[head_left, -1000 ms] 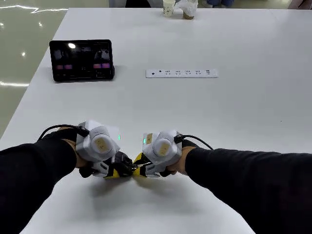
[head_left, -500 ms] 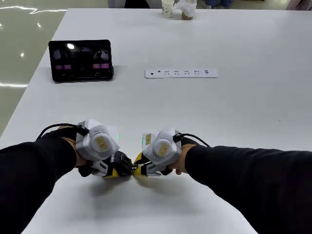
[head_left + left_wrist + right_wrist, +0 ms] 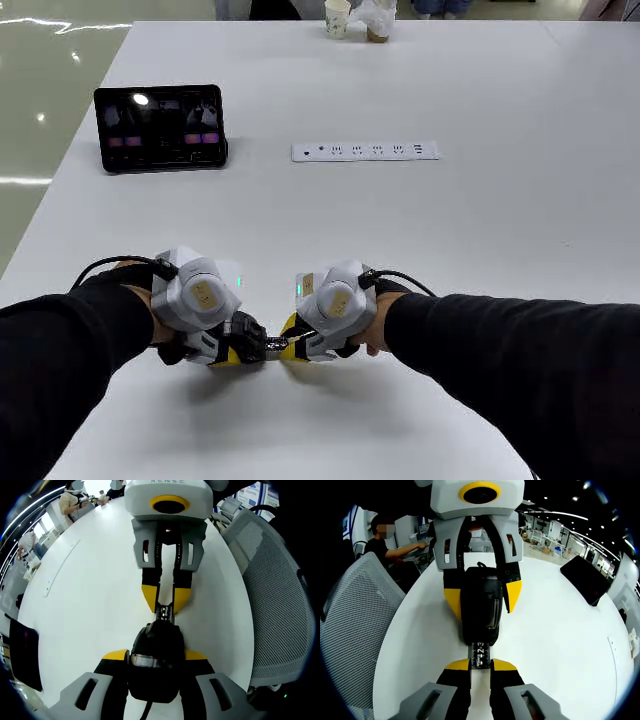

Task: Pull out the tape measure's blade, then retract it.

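The black tape measure (image 3: 155,656) sits between the jaws of my left gripper (image 3: 156,656), which is shut on its body. A short piece of blade (image 3: 480,654), with numbers printed on it, comes out of the case (image 3: 481,605). My right gripper (image 3: 480,666) is shut on the end of that blade. In the head view the left gripper (image 3: 237,350) and right gripper (image 3: 288,348) face each other tip to tip just above the white table (image 3: 450,230), near its front edge, with the tape measure (image 3: 251,340) between them.
A dark tablet (image 3: 160,127) stands at the far left. A white power strip (image 3: 365,151) lies mid-table and paper cups (image 3: 338,17) stand at the far edge. A grey mesh chair (image 3: 270,580) stands beside the table. People sit at a desk in the background (image 3: 390,545).
The two grippers have drawn slightly apart, and a short length of blade now shows between them. The head camera has shifted a little.
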Demonstrator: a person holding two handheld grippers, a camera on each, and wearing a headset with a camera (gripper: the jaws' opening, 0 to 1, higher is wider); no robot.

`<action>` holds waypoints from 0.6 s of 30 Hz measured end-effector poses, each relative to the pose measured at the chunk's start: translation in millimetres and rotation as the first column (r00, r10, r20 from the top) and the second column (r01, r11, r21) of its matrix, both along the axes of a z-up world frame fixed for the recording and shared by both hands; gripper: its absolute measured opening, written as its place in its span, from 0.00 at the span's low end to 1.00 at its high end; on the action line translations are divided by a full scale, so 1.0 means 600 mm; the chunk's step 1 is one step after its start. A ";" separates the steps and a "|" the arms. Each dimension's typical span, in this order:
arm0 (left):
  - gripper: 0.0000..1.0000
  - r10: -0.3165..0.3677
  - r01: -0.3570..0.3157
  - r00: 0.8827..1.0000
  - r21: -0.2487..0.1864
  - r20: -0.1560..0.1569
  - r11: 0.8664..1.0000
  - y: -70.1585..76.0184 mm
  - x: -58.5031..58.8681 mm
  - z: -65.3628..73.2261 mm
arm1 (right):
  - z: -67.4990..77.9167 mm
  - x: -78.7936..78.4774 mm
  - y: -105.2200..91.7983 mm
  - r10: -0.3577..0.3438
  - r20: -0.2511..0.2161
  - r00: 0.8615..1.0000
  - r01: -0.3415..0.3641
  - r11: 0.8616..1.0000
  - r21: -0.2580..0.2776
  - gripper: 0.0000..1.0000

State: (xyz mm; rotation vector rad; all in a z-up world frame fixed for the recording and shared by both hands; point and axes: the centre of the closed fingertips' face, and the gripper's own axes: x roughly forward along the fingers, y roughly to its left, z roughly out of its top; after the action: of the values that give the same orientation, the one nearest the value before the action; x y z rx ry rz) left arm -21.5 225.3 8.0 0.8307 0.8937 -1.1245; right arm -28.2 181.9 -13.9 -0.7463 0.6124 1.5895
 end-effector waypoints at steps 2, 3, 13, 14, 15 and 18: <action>0.34 0.001 -0.001 1.000 0.000 0.000 1.000 0.000 0.000 0.000 | 0.000 0.001 -0.003 0.000 -0.002 1.000 0.000 1.000 -0.001 0.11; 0.34 0.000 0.000 1.000 0.000 0.000 1.000 0.000 0.000 0.000 | 0.000 0.001 -0.003 0.001 -0.003 1.000 -0.001 1.000 -0.002 0.11; 0.34 0.000 0.000 1.000 0.001 0.000 1.000 -0.001 0.001 -0.001 | 0.001 0.002 -0.012 -0.004 -0.010 1.000 0.004 1.000 -0.005 0.11; 0.34 0.000 0.000 1.000 0.001 0.000 1.000 -0.002 0.000 -0.001 | 0.001 0.002 -0.014 -0.004 -0.010 1.000 0.004 1.000 -0.005 0.11; 0.34 0.000 0.000 1.000 0.001 0.000 1.000 -0.002 0.000 -0.001 | 0.001 0.003 -0.015 -0.005 -0.010 1.000 0.005 1.000 -0.005 0.11; 0.34 0.000 0.000 1.000 0.001 0.000 1.000 -0.002 0.000 -0.002 | 0.001 0.003 -0.017 -0.006 -0.011 1.000 0.006 1.000 -0.006 0.11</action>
State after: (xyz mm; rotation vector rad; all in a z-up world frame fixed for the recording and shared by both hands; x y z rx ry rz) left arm -21.2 224.2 6.9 0.8320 0.8942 -1.1244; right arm -26.5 171.5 -13.3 -0.7399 0.6268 1.5874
